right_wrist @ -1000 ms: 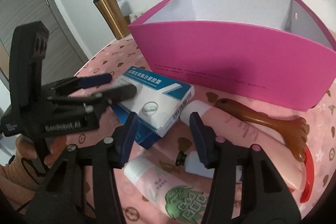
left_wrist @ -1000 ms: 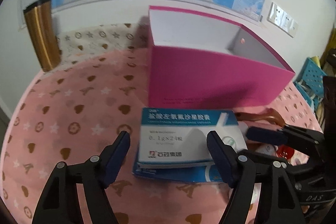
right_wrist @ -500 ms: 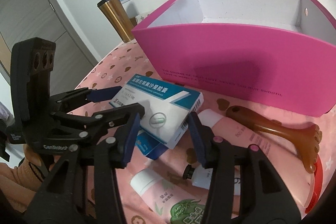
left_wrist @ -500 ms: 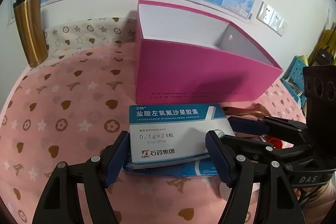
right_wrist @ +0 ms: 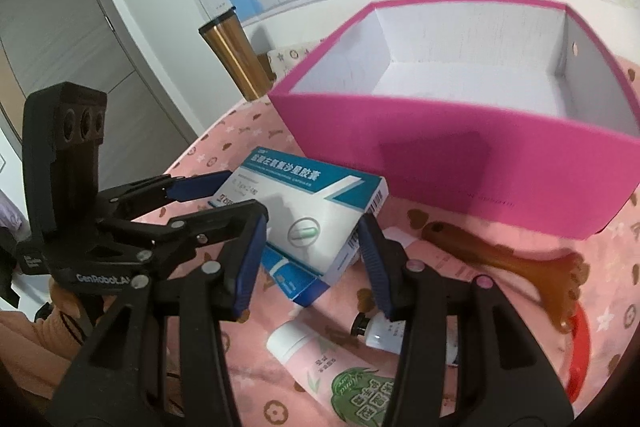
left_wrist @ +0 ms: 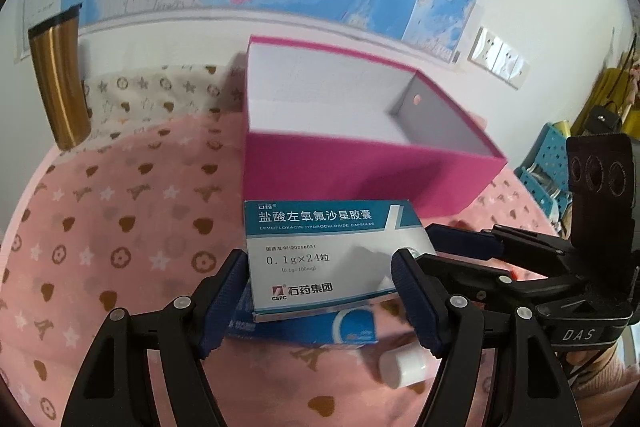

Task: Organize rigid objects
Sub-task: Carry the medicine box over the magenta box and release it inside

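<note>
A white and teal medicine box (left_wrist: 320, 259) (right_wrist: 308, 211) rests on a blue box (left_wrist: 316, 327) (right_wrist: 296, 279) in front of the open pink box (left_wrist: 360, 179) (right_wrist: 480, 163). My left gripper (left_wrist: 318, 301) is open, its pads at either side of the medicine box's near end. My right gripper (right_wrist: 310, 261) is open, its fingers flanking the box's corner from the other side. The pink box's white inside holds nothing that I can see.
A gold tumbler (left_wrist: 60, 83) (right_wrist: 234, 59) stands at the back left. A pink tube (right_wrist: 340, 371), a small white bottle (right_wrist: 388, 331), a brown foot-shaped massager (right_wrist: 504, 255) and a red object (right_wrist: 580, 355) lie to the right on the pink patterned cloth (left_wrist: 100, 247).
Both grippers have moved up and forward, so the pink box's inside shows more. The medicine box stays between their open fingers and appears tilted up off the blue box.
</note>
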### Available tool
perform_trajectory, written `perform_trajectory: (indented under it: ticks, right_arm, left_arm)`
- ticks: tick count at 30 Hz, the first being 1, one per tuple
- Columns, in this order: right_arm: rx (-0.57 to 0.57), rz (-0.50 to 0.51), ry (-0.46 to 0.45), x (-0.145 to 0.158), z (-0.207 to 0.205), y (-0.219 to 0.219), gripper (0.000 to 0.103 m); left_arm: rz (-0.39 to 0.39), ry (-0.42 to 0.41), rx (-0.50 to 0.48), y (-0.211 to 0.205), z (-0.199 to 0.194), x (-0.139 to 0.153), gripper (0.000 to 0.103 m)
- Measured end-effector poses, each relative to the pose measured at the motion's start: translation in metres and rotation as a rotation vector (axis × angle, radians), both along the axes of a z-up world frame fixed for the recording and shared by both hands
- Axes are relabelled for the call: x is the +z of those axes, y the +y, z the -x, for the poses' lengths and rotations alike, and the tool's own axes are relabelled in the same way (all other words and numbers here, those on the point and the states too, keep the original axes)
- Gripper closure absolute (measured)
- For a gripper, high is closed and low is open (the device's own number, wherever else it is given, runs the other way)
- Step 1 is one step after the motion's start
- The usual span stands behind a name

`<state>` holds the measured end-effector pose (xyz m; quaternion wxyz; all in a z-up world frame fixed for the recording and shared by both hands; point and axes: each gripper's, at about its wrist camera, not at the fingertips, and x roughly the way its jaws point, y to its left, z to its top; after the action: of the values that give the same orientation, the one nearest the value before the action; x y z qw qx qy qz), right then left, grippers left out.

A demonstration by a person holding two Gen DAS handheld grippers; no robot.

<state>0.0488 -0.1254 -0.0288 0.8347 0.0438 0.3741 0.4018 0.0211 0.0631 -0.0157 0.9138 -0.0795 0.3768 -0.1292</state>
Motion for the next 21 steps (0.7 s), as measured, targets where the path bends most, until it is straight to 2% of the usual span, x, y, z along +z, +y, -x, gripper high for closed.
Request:
perform_trajectory:
  ticks: [12,17,21]
  right_arm:
    - [-0.034,-0.049,-0.099,0.054,-0.009,-0.020,0.052]
    - [-0.059,-0.052,-0.142,0.070,-0.023,-0.024,0.052]
    - [-0.075,-0.078,-0.136,0.075,-0.040,-0.029,0.052]
  left_arm:
    - [0.005,-0.100,-0.044,-0.015,-0.014,0.050,0.029]
    - [-0.012,-0.136,-0.061,-0.023,-0.030,0.063,0.029]
    - [-0.003,-0.125,-0.068,-0.023,-0.046,0.066,0.029]
